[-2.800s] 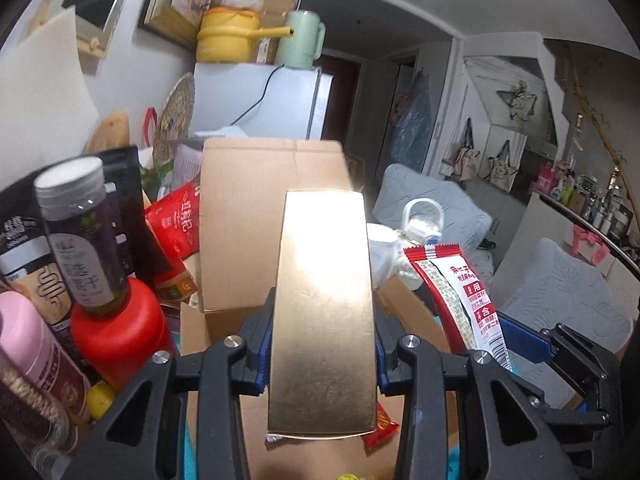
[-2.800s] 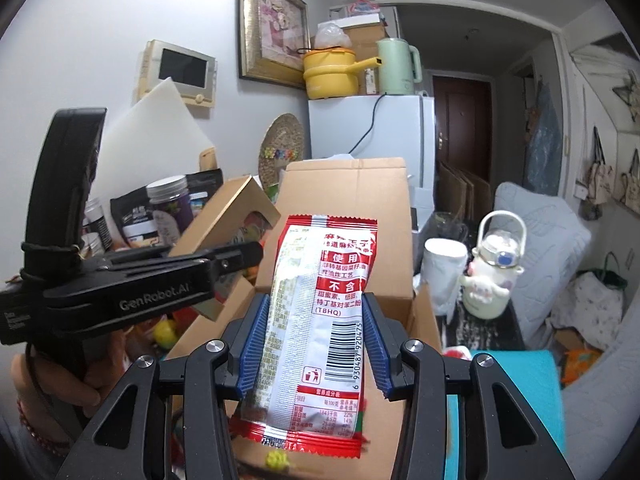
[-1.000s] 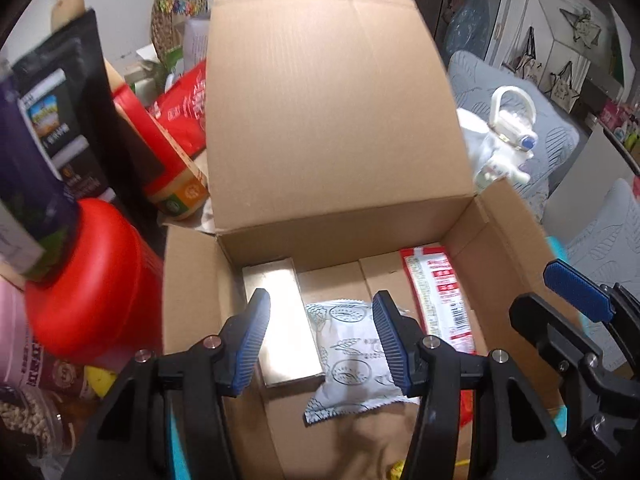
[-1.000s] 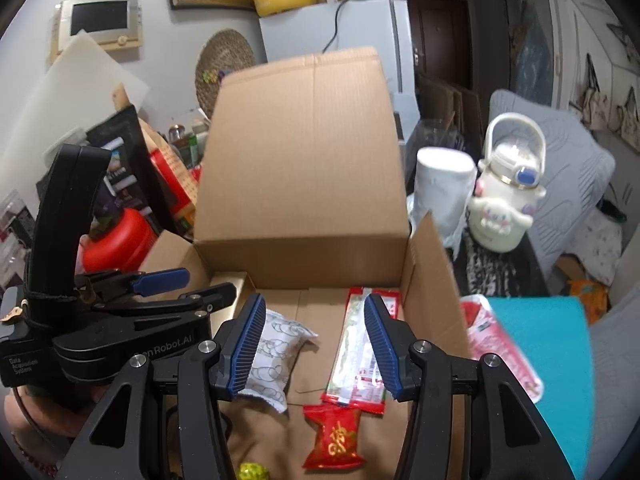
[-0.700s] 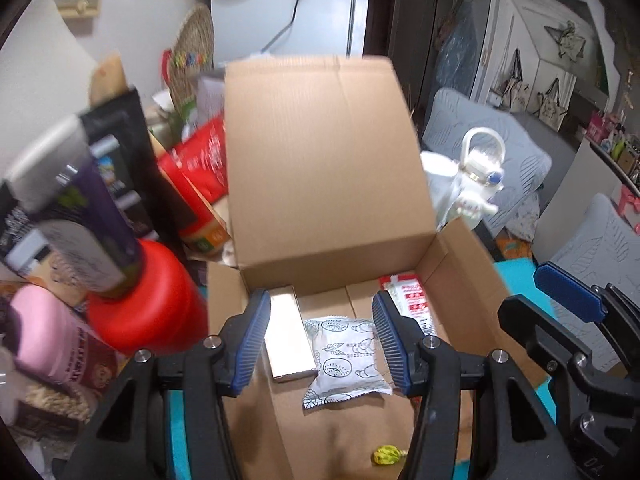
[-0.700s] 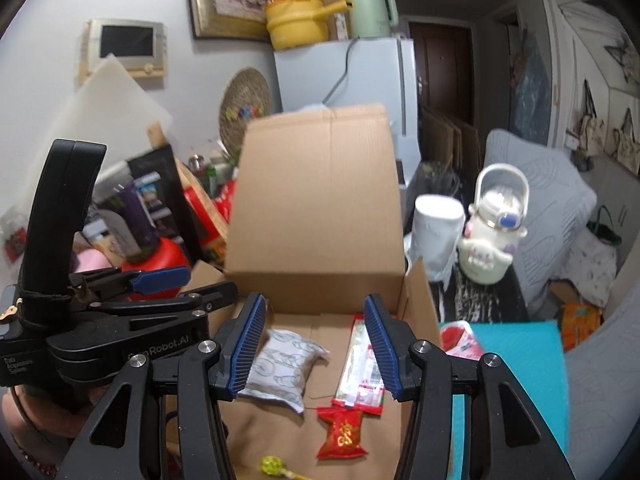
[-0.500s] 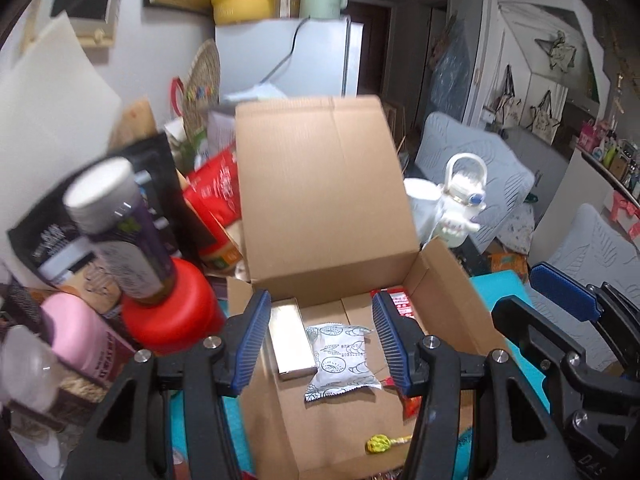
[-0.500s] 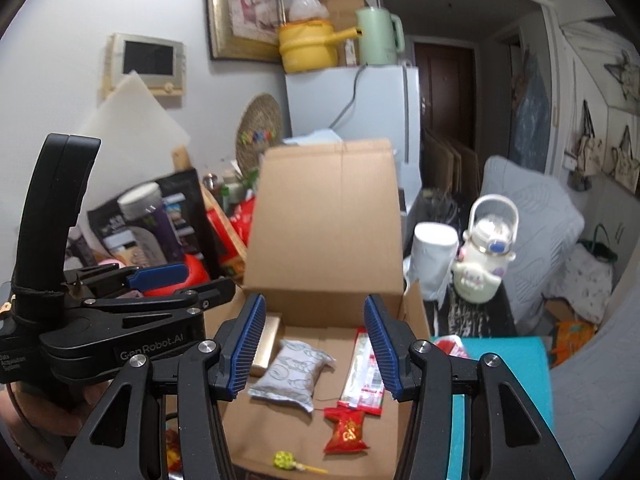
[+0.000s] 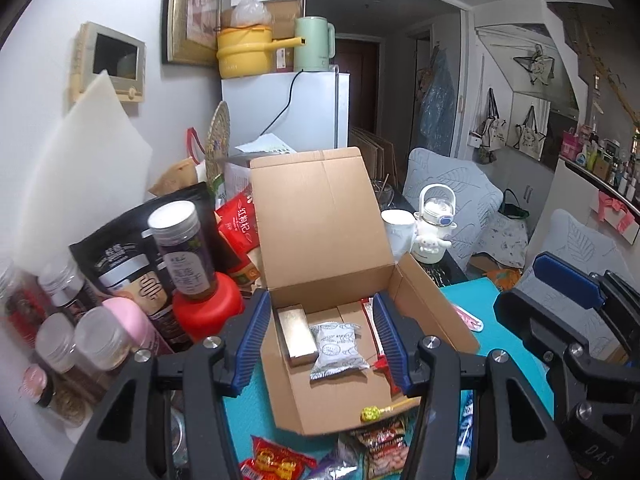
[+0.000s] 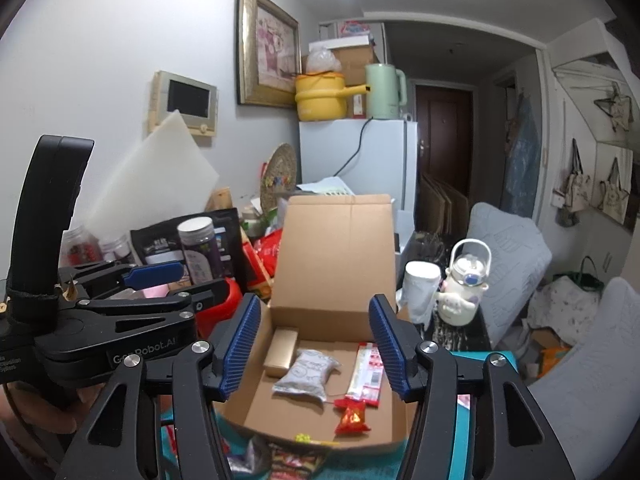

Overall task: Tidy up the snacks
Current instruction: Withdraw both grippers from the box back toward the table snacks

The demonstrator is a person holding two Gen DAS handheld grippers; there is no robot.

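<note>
An open cardboard box point(image 9: 320, 216) stands on the teal mat with its lid upright. Inside lie a gold box point(image 9: 296, 334), a white packet point(image 9: 336, 346), a red-and-white packet point(image 9: 374, 328) and a lollipop point(image 9: 370, 413). The right wrist view shows the same gold box point(image 10: 282, 346), white packet point(image 10: 306, 374), red-and-white packet point(image 10: 366, 372) and a small red packet point(image 10: 352, 416). My left gripper point(image 9: 320, 300) hangs open above the box's near side, holding nothing. To its right my right gripper point(image 10: 315, 300) is empty, its jaws opening.
Jars, bottles and bags crowd the left, among them a red-bodied jar point(image 9: 208, 312) close to the box. A white mug point(image 9: 398, 232) and a white kettle-shaped bottle point(image 9: 434, 232) stand at the right. Loose snack packets point(image 9: 380, 444) lie on the teal mat point(image 9: 480, 300) in front.
Both grippers have let go of the gold box and the red-and-white packet, which now lie in the box. Both have pulled back and up, and the right jaws have widened.
</note>
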